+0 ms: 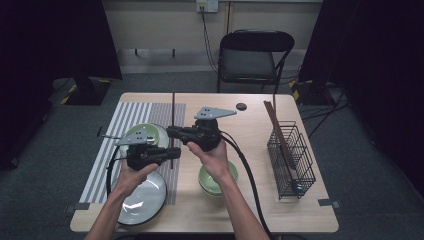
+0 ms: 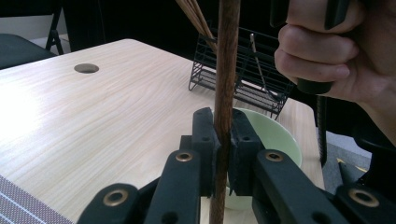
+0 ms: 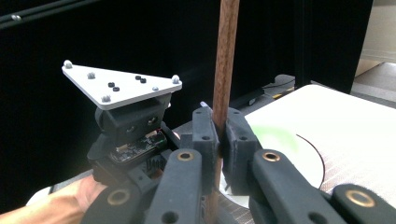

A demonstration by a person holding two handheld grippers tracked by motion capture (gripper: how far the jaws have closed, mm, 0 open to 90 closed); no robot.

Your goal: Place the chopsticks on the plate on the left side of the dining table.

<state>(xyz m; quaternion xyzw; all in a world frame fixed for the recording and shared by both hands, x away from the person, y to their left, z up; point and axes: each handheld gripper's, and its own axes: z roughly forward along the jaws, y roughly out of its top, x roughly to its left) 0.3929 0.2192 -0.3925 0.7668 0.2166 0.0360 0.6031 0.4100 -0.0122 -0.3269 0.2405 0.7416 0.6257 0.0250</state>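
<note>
Both grippers pinch the same long dark-brown wooden chopstick (image 1: 172,127), which stands nearly upright above the table. The left gripper (image 1: 172,152) has its black jaws pressed together on the stick's lower part, as the left gripper view shows (image 2: 223,154). The right gripper (image 1: 171,131), just above it, is likewise clamped on the shaft (image 3: 223,93).

Below and to the right of the left gripper sits a pale green ceramic bowl (image 2: 275,135); beyond it, well apart, stands a black wire basket (image 1: 292,160) holding more brown sticks.

With two grips on one thin stick, the main risk is a clash: if either hand twists or pulls against the other, the wood could bend, snap or slip through the pads. If one gripper releases while the other holds off-centre, the stick may swing and knock the bowl.
</note>
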